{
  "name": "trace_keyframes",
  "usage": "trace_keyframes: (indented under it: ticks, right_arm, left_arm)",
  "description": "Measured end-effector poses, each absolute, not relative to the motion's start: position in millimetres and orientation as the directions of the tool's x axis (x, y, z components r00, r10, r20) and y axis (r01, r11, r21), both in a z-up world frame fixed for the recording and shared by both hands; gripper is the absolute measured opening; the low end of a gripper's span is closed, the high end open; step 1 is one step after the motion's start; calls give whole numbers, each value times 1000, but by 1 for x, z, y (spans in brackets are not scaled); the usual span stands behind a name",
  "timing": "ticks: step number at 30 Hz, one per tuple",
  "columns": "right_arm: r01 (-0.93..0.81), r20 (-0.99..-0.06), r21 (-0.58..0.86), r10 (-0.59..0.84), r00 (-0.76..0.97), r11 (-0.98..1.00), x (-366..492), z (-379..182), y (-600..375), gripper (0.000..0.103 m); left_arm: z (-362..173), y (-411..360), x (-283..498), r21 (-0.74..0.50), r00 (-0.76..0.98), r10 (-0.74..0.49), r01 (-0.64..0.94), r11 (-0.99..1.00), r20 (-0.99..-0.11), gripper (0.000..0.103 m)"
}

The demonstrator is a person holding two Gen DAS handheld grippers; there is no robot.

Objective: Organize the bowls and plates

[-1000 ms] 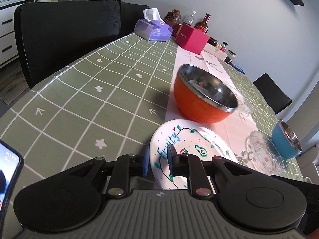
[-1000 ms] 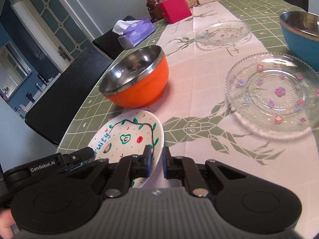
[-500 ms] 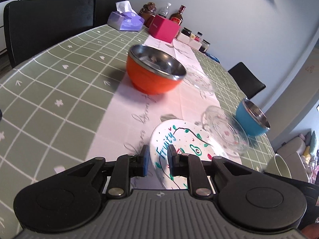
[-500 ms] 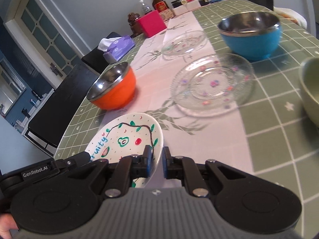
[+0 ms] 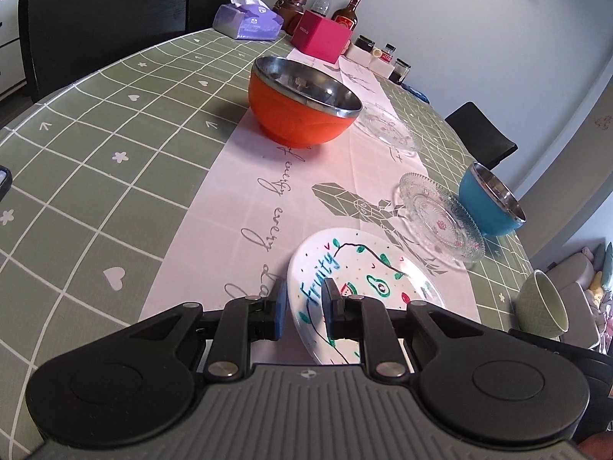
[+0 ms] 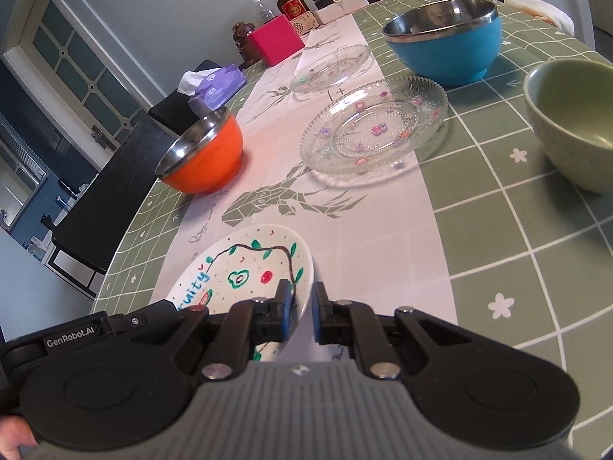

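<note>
A white "Fruity" plate (image 5: 367, 272) (image 6: 245, 268) is held tilted above the table runner. My left gripper (image 5: 304, 303) is shut on its near-left rim. My right gripper (image 6: 298, 304) is shut on its opposite rim. An orange steel-lined bowl (image 5: 302, 107) (image 6: 203, 153) stands further along the runner. A glass plate with flowers (image 5: 440, 218) (image 6: 375, 130) lies ahead, and a second glass plate (image 5: 387, 128) (image 6: 333, 65) lies beyond it. A blue bowl (image 5: 490, 203) (image 6: 444, 46) and a green bowl (image 5: 540, 306) (image 6: 574, 122) stand to the right.
At the table's far end stand a pink box (image 5: 322, 36) (image 6: 274, 42), a purple tissue pack (image 5: 247, 23) (image 6: 216, 84), bottles (image 5: 346, 11) and small jars (image 5: 383, 59). Black chairs (image 5: 103, 19) (image 6: 99, 188) stand along the left side and one (image 5: 482, 134) on the right.
Both grippers have carried the Fruity plate back along the runner toward the near end. The orange bowl and glass plates now lie further ahead. Both grips stay shut.
</note>
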State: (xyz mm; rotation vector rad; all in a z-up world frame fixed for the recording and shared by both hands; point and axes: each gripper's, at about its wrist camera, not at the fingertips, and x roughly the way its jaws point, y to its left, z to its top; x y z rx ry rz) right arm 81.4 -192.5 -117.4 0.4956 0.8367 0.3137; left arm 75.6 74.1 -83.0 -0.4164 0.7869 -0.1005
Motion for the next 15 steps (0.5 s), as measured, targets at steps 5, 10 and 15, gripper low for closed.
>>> trace_keyframes:
  ticks: [5,10,15]
  right_arm:
    - [-77,-624,536,456,634,841,82,-119,-191,8]
    - [-69,-620,550,462,634,832,83,-121,-193,8]
    - [-76,-616,545,461,639,835,81,-121,-192,9]
  left_arm:
    - [-88,74,76,-393,697,-233,-76,916,-679,21]
    - [-89,74,74,-393,700,-233,-73,917,-675,21]
    - [-89,74,74,-395,701,-237,-69,916,-673,21]
